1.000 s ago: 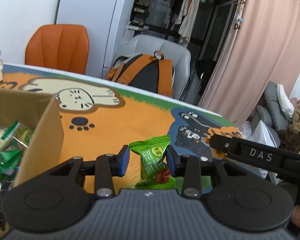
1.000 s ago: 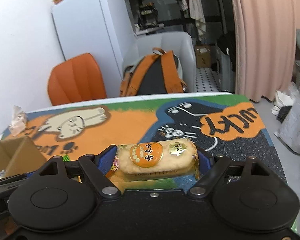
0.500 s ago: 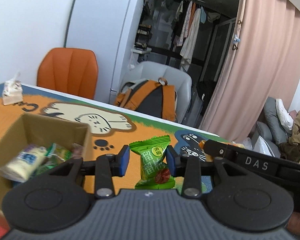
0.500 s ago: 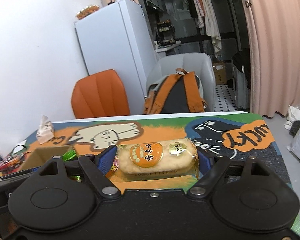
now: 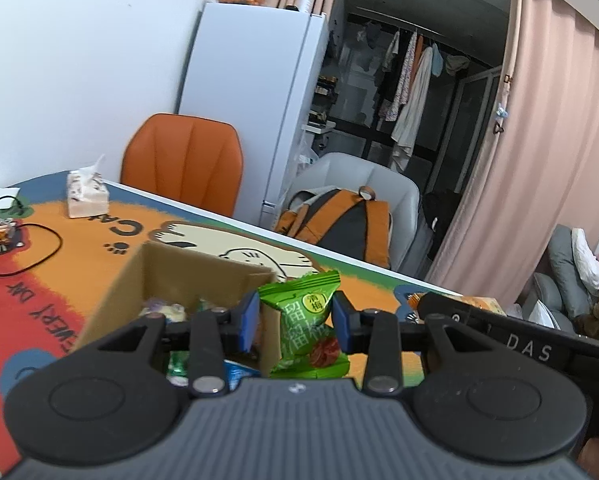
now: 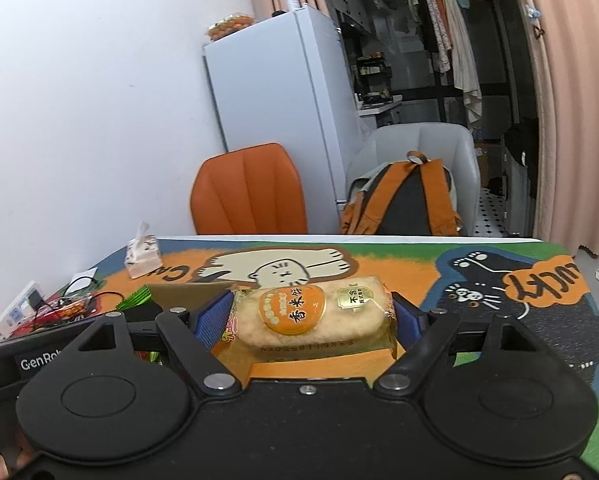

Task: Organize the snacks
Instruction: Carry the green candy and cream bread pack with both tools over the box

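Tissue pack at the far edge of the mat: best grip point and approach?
Grip the tissue pack across its short sides, low on the body, coming from above. It's a soft block lying flat on the table mat, with a tissue sticking out of the top, so avoid the top.

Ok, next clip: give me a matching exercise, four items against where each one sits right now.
Items:
1. green candy packet
2. rice cracker packet
3. tissue pack
4. orange and black backpack

Places:
A. on the grey chair behind the table
B. between the jaws of the right gripper
C. on the table mat by the far edge
D. between the jaws of the left gripper

Pairs: 1-D, 2-B, 3-C, 4-A
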